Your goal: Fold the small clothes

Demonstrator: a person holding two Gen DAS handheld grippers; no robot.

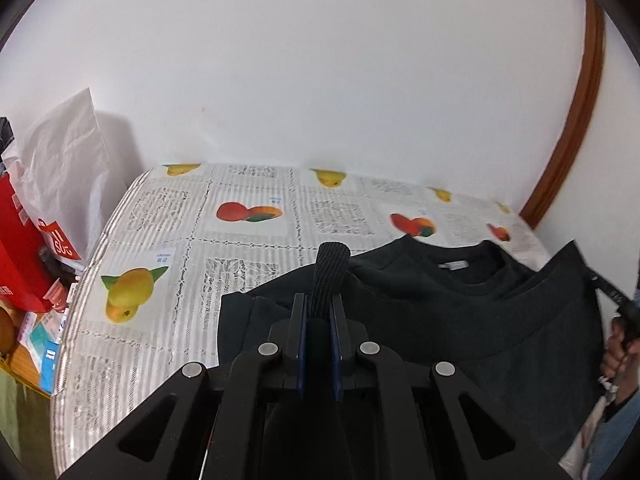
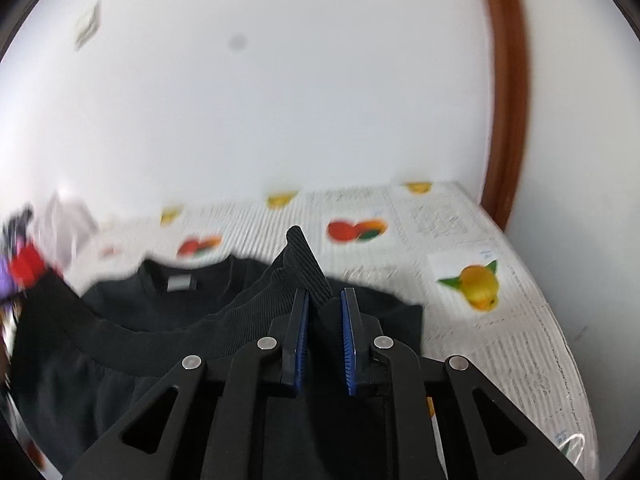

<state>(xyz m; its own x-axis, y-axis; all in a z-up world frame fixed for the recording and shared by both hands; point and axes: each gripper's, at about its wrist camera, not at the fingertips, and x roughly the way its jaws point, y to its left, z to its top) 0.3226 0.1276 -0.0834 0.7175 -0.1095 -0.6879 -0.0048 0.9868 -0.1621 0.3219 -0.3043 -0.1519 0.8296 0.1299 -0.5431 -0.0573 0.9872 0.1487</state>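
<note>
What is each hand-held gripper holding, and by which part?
Both hold the black sweatshirt by its ribbed hem: the left hand-held gripper at one corner, the right hand-held gripper at the other.

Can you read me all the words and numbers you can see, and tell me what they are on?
None can be read for sure.
Red bag: white logo letters, sideways, too unclear.
Grey neck label on black sweatshirt: too small.
Tablecloth: small blue tags and grey print, too blurred.

I am pinching the ribbed hem (image 1: 331, 276) of a black sweatshirt (image 1: 440, 304) in my left gripper (image 1: 319, 312), lifting it above the fruit-print tablecloth (image 1: 240, 232).
</note>
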